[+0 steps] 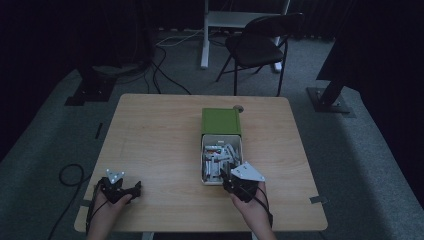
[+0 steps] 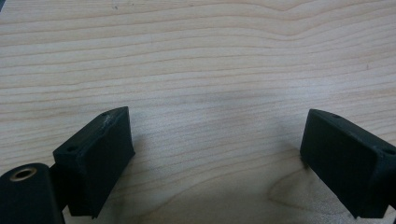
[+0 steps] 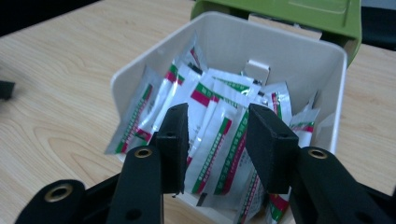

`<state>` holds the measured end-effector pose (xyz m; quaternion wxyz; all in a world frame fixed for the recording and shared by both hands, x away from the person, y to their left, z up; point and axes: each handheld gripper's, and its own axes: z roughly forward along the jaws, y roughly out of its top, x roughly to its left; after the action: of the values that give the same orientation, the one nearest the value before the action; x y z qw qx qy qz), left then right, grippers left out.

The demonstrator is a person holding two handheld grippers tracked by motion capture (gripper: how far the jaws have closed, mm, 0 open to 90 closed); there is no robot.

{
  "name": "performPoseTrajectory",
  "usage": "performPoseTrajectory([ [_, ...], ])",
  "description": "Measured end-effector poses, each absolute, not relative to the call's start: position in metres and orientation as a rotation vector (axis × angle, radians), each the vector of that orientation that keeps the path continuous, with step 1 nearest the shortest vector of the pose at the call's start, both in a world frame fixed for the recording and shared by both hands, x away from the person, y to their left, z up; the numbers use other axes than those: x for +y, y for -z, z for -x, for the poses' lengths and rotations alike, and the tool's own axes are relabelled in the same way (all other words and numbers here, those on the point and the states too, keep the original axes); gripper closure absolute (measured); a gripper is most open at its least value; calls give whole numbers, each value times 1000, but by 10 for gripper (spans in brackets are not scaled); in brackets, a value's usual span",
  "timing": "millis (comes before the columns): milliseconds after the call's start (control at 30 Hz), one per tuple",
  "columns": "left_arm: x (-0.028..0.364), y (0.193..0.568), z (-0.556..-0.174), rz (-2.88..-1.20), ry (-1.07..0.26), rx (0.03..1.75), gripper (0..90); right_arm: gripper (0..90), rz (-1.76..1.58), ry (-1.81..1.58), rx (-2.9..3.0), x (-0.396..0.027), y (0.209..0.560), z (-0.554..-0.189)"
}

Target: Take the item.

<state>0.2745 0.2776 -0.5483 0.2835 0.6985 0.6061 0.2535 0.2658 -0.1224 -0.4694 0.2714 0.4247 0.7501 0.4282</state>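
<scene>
The right gripper has its jaws partly closed around one upright sachet at the near edge of the white box, the packet standing between the two black pads; whether they already press on it I cannot tell. The likeliest slip, as I judge it, is a neighbouring packet getting pinched too, since the sachets lean loosely against each other on both sides of the jaws. The foil looks slick, so a shallow bite could let it slide free on the lift, or drag the light box along the counter.

The sachets are white and glossy with green and red bands. The green lid stands open beyond the jaws.

The left gripper rests with jaws wide apart, nothing between them.
</scene>
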Motion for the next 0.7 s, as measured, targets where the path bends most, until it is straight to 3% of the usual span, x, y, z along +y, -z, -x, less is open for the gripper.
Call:
performPoseTrajectory([
  [700,278,548,-274,-1869,-679,1623,100,677,-1226,-1070,1993,-126,488,-268],
])
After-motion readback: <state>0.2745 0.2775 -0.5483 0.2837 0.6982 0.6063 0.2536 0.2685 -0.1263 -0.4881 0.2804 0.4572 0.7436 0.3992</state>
